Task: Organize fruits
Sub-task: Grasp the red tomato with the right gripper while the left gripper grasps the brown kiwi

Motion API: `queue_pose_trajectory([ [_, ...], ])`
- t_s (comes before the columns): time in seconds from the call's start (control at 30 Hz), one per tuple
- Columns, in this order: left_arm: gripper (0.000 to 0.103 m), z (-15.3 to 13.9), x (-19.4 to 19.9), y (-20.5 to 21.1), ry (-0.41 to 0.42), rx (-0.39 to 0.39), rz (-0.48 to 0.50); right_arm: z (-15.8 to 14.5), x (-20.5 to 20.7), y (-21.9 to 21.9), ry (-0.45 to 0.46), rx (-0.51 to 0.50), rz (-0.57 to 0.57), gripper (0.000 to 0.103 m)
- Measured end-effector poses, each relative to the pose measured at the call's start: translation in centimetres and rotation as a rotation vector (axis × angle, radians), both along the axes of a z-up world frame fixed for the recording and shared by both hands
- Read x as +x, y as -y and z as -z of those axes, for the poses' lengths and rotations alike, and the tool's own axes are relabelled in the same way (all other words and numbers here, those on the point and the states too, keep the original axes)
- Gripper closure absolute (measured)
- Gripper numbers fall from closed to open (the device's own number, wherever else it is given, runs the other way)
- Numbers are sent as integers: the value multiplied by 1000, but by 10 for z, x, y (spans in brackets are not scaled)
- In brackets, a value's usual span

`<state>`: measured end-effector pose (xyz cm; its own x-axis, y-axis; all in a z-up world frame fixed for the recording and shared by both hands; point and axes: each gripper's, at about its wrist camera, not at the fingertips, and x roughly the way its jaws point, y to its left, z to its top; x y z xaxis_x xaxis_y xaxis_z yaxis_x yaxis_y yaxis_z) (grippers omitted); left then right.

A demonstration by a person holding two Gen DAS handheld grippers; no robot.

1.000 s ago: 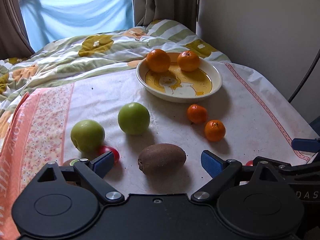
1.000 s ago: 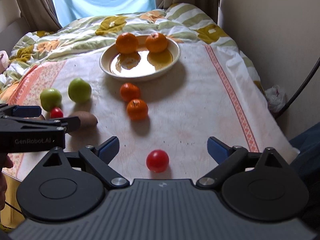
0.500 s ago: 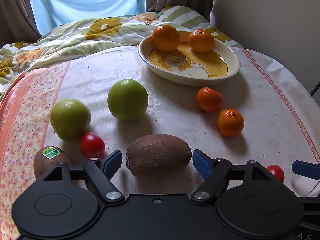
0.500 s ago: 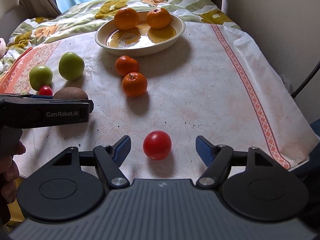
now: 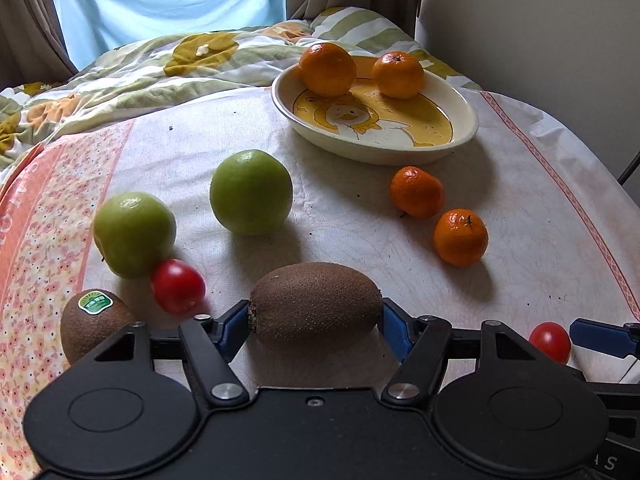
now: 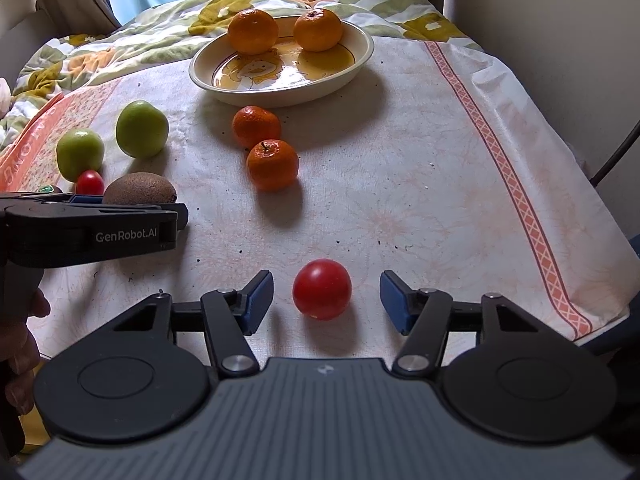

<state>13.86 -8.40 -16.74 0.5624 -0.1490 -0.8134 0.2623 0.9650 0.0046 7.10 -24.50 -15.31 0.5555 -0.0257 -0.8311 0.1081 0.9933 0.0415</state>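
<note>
Left gripper [image 5: 316, 318] has just closed onto the near kiwi [image 5: 315, 304], pads at both ends; it's soft, so squeeze gently. Right gripper [image 6: 326, 300], closing but still clear, straddles the slippery, fragile tomato [image 6: 322, 289].

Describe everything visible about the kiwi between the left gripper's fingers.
The kiwi is a brown, fuzzy oval with no sticker showing, lying on its side on the white tablecloth. The left gripper has just been closing on it: both blue pads touch its two ends. It is apart from the cherry tomato on its left.
</note>
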Motion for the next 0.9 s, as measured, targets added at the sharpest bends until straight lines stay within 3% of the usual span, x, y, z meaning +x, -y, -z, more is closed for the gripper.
queue_pose_trajectory([
  [0.2, 31, -1, -1, -1, 1, 7, 6, 0, 1, -6, -2, 1, -5, 38],
  [0.4, 31, -1, -2, -3, 5, 11, 9, 1, 1, -8, -11, -5, -1, 56],
  [0.9, 32, -20, -10, -10, 47, -4, 13, -12, -7, -11, 13, 2, 12, 57],
])
